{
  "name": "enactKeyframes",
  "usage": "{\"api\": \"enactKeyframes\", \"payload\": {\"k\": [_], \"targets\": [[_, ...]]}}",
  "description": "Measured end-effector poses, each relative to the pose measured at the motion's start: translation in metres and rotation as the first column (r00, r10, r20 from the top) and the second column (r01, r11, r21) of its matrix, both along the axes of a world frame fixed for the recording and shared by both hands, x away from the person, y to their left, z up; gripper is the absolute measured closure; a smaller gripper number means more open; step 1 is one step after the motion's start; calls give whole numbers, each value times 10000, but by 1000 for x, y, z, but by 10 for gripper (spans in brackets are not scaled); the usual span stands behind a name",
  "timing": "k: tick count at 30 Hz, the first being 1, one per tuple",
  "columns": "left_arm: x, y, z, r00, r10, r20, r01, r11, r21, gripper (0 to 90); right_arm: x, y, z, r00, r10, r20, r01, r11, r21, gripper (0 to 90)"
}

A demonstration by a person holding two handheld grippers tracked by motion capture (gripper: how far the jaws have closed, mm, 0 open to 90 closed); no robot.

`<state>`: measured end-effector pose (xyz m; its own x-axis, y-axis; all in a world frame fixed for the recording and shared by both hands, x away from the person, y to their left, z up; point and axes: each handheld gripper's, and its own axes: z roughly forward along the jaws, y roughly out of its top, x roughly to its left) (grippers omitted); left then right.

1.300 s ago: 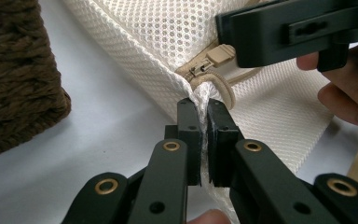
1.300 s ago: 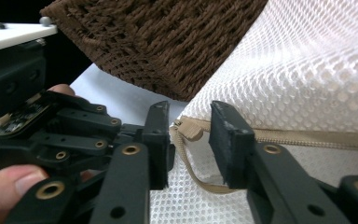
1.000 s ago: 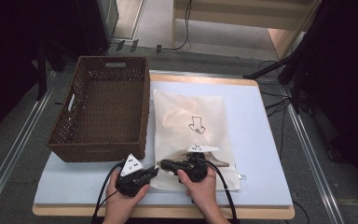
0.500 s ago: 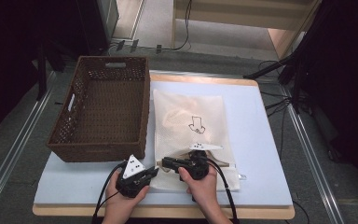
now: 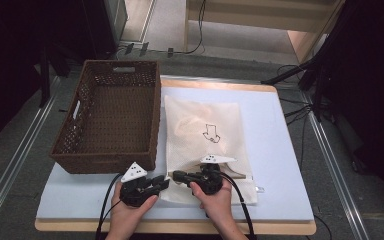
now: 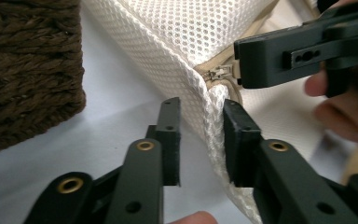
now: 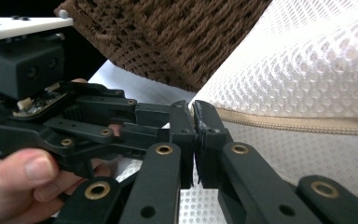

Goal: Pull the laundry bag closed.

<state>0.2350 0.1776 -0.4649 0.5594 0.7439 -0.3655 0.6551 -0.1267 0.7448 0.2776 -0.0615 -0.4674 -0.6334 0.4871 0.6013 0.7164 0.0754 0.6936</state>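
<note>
A white mesh bag (image 5: 205, 125) with a drawn arrow lies flat on the table, right of the basket. My left gripper (image 5: 165, 183) sits at the bag's near-left corner. Its jaws have just been opening and stand apart (image 6: 200, 105), with the folded mesh corner (image 6: 214, 121) loose between them. My right gripper (image 5: 176, 175) meets it tip to tip. Its jaws have just been closing and are now pressed together (image 7: 193, 109) on the zipper pull (image 6: 218, 73) at the end of the beige zipper (image 7: 298, 123).
A brown woven basket (image 5: 110, 150) stands with nothing in it on the left half of the pale blue table top (image 5: 280, 150), its near corner close to both grippers (image 7: 191, 37). Black stands and cables line the floor to the right.
</note>
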Motion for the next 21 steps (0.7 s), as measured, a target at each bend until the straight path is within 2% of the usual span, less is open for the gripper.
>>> {"api": "enactKeyframes", "payload": {"k": [2, 5, 7, 12, 14, 18, 19, 21], "targets": [[1, 4, 2, 10000, -68, 4, 68, 9996, -266, 650, -1, -1, 1, 9999, -62, 79, 63, 10000, -43, 878], [2, 9, 4, 10000, 98, -3, -98, 9964, -838, 603, -1, -1, 1, 9999, -48, 162, 50, 9999, -113, 878], [4, 10, 3, 9999, 123, -88, -132, 9950, -993, 613, -1, 0, 1, 9998, -53, 198, 56, 9999, -126, 878], [7, 3, -2, 9991, -143, -395, 107, 9958, -911, 668, -3, 0, 2, 9996, -50, 294, 53, 9999, -102, 878], [9, 2, -4, 9986, -123, -524, 68, 9946, -1038, 683, -3, 1, 2, 9995, -35, 320, 38, 10000, -80, 878], [9, 0, -6, 9990, -158, -410, 117, 9950, -997, 737, -4, 1, 1, 9995, -76, 303, 81, 9998, -160, 878], [9, 0, -6, 9995, -112, -293, 85, 9959, -900, 768, -3, 1, 0, 9995, -64, 321, 68, 9999, -138, 878], [9, 1, -8, 9995, -161, -281, 131, 9945, -1043, 833, -4, 1, -1, 9995, -73, 294, 77, 9999, -114, 878]]}}
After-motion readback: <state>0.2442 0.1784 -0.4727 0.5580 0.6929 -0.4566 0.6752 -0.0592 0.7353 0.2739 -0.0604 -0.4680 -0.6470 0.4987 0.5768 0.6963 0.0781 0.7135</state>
